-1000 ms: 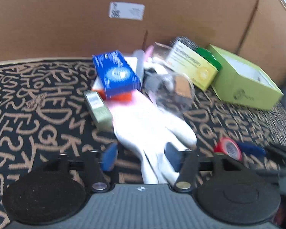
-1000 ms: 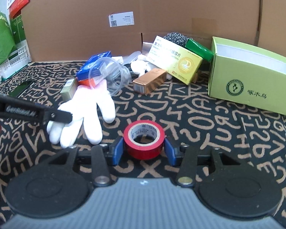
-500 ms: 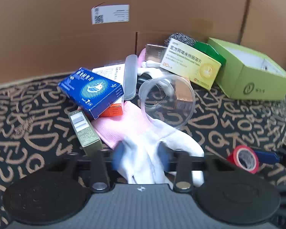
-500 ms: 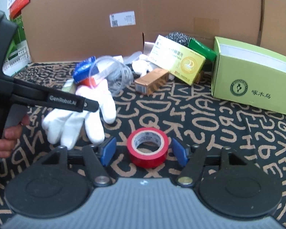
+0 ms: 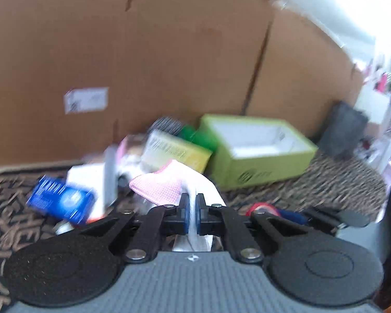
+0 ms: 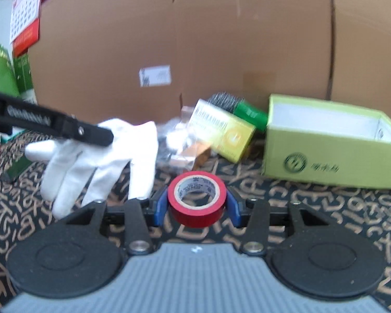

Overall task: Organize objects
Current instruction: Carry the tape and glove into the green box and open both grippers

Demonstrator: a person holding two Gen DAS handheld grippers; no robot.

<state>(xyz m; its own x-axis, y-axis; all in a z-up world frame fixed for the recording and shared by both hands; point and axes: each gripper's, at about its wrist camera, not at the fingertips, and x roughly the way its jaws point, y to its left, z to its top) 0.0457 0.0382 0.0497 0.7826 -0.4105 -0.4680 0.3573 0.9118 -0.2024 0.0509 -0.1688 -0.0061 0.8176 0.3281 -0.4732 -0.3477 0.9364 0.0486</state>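
Observation:
My left gripper (image 5: 192, 214) is shut on a white glove with a pink cuff (image 5: 164, 187) and holds it lifted above the patterned cloth. In the right wrist view the same glove (image 6: 104, 156) hangs from the left gripper (image 6: 101, 135), fingers dangling. My right gripper (image 6: 196, 206) has a red tape roll (image 6: 196, 200) between its blue pads. Its jaws are closing, and both pads touch the roll's sides. An open light-green box (image 6: 325, 151) stands at the right, also seen from the left wrist as the green box (image 5: 260, 156).
A pile lies against the cardboard wall (image 6: 221, 39): a yellow medicine box (image 6: 221, 135), a steel scourer (image 6: 224, 99), a dark green pack (image 6: 250, 113), a small brown box (image 6: 193, 156) and a blue box (image 5: 60, 198). Patterned cloth (image 6: 325, 208) covers the table.
The left jaws shut on the glove and lifted it off the cloth, with the view swinging up and right. The right jaws opened off the tape, then came back against it.

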